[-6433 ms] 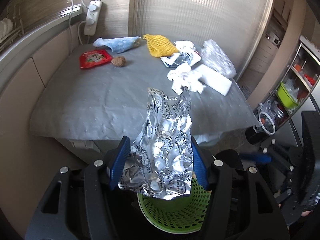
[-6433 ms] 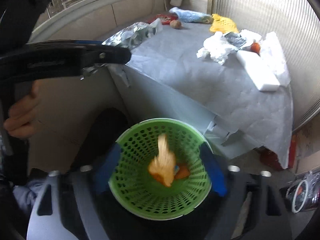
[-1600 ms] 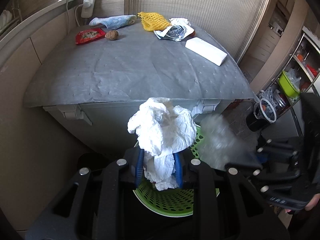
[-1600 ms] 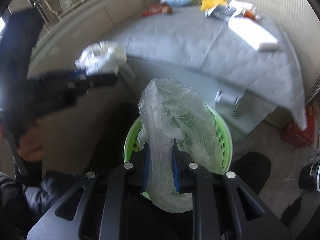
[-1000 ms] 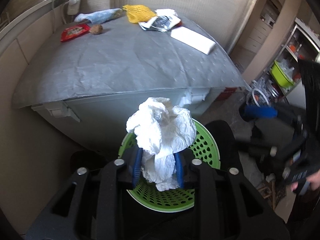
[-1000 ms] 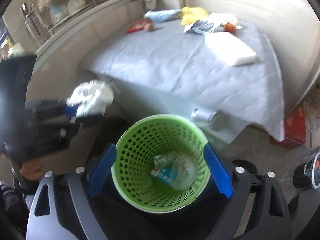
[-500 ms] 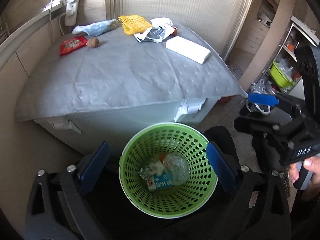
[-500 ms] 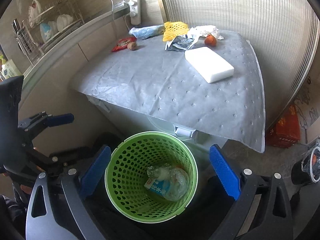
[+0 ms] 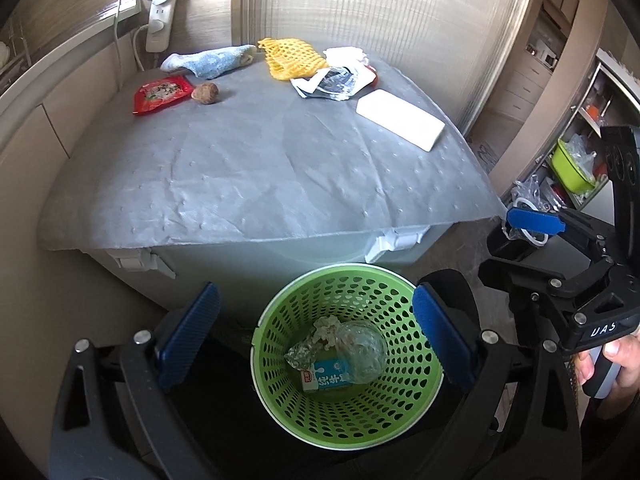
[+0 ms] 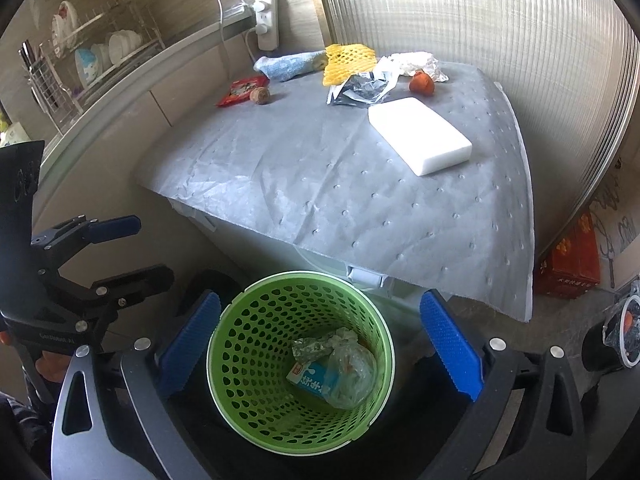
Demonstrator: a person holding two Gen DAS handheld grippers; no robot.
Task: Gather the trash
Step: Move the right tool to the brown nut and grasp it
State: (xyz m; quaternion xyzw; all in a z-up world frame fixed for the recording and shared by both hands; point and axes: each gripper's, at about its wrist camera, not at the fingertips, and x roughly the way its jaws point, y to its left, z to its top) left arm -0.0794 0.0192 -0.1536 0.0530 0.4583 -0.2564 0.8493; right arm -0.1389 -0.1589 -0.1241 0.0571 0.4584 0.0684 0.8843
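A green perforated basket (image 9: 400,300) stands on the floor in front of the grey-covered table (image 9: 260,176). Inside lie a milk carton (image 9: 330,378), a clear plastic bag (image 9: 362,344), crumpled foil (image 9: 300,356) and white tissue (image 9: 326,328). My left gripper (image 9: 316,294) hangs open over the basket (image 10: 248,340) with nothing between its blue pads. My right gripper (image 10: 320,300) is also open and empty above it. At the table's far end lie a red snack packet (image 9: 162,94), a brown nut (image 9: 206,92), a blue cloth (image 9: 212,62), a yellow foam net (image 9: 290,58), a silver wrapper (image 9: 334,82) and a white foam block (image 9: 400,124).
A red fruit (image 10: 422,82) sits beside the wrapper. A power strip (image 9: 160,16) hangs on the back wall and a dish rack (image 10: 92,64) stands on the left counter. A red box (image 10: 572,264) is on the floor to the right. A hand (image 9: 612,364) grips the right tool's handle.
The left gripper opened and its crumpled white tissue dropped into the basket. Earlier the right gripper let the clear plastic bag fall in. Both grippers drew back slightly.
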